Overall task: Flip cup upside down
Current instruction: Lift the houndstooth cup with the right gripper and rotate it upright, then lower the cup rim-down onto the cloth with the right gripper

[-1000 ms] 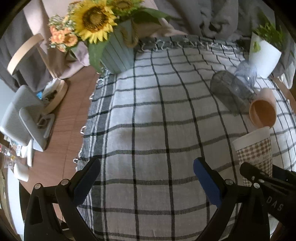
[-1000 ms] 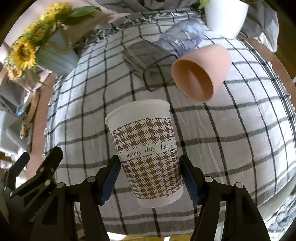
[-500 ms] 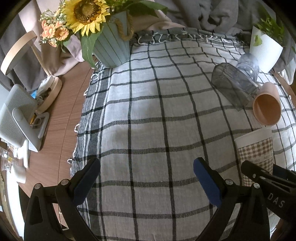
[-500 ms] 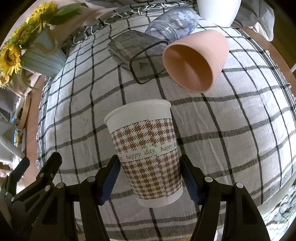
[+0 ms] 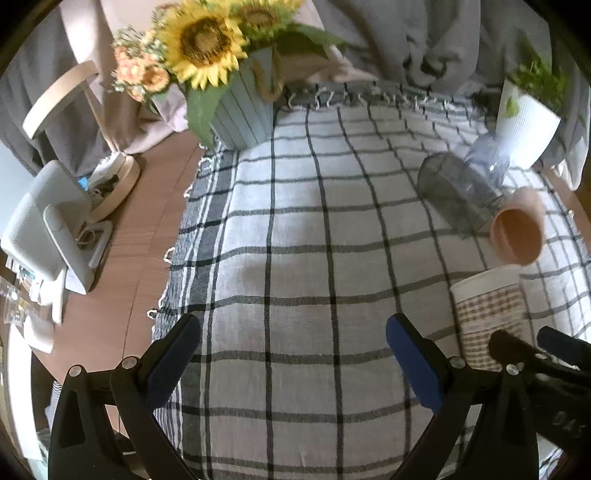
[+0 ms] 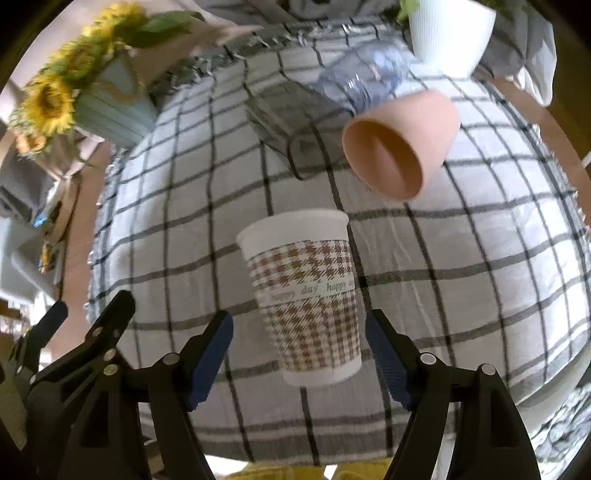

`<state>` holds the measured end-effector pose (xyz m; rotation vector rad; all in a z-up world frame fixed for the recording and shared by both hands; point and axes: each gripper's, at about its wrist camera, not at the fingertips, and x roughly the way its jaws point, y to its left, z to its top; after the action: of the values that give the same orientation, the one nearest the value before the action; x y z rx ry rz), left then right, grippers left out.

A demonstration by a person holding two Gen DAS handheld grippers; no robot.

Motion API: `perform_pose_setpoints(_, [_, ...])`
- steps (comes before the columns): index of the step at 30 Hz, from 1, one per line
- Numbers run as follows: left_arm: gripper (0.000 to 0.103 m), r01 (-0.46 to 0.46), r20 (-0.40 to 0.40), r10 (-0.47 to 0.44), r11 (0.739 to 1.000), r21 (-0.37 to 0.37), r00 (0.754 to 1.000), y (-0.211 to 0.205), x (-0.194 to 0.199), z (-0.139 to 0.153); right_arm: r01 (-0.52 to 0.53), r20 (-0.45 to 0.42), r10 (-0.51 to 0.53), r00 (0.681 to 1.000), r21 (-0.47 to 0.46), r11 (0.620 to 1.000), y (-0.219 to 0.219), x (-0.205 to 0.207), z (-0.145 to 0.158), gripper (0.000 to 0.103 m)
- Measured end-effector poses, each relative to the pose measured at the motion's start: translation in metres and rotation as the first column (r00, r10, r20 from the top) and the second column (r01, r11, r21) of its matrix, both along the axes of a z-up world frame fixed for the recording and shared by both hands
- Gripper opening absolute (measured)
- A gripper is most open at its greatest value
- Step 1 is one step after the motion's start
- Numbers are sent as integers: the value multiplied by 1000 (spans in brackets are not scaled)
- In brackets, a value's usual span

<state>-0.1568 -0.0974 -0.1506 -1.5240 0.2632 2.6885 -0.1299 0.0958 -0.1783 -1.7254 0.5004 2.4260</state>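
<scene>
A paper cup (image 6: 306, 295) with a brown houndstooth band and the words "happy day" stands on the checked cloth, wide mouth up in the right wrist view. My right gripper (image 6: 299, 358) is open, with the cup between its blue pads and a gap on each side. The cup also shows at the right of the left wrist view (image 5: 491, 317), with the right gripper's black arms in front of it. My left gripper (image 5: 291, 362) is open and empty over the cloth to the cup's left.
A pink cup (image 6: 400, 144) lies on its side beyond the paper cup, next to a lying grey clear container (image 6: 291, 114) and a clear bottle (image 6: 365, 79). A white planter (image 6: 448, 31) and a sunflower pot (image 5: 236, 107) stand at the back. The table edge runs at the left.
My right gripper's fingers have spread away from the paper cup, which now stands free between them. The left gripper stays open; its view has shifted slightly.
</scene>
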Motion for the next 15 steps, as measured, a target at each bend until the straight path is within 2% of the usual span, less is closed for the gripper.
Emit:
perform_pose_setpoints(3, [102, -11, -47, 12, 1000, 30, 999, 3, 15, 11, 17, -72, -14, 997, 33, 999, 6, 16, 24, 74])
perform_pose_setpoints(7, [102, -4, -100, 10, 998, 63, 995, 16, 35, 16, 54, -110, -45, 993, 81, 995, 27, 33, 38, 74])
perform_pose_setpoints(12, [102, 17, -154, 3, 991, 132, 988, 46, 65, 7, 80, -86, -69, 994, 130, 988, 58, 50, 33, 74])
perform_pose_setpoints(15, [102, 32, -204, -3, 990, 139, 979, 72, 82, -3, 83, -61, -74, 995, 161, 983, 79, 61, 25, 74])
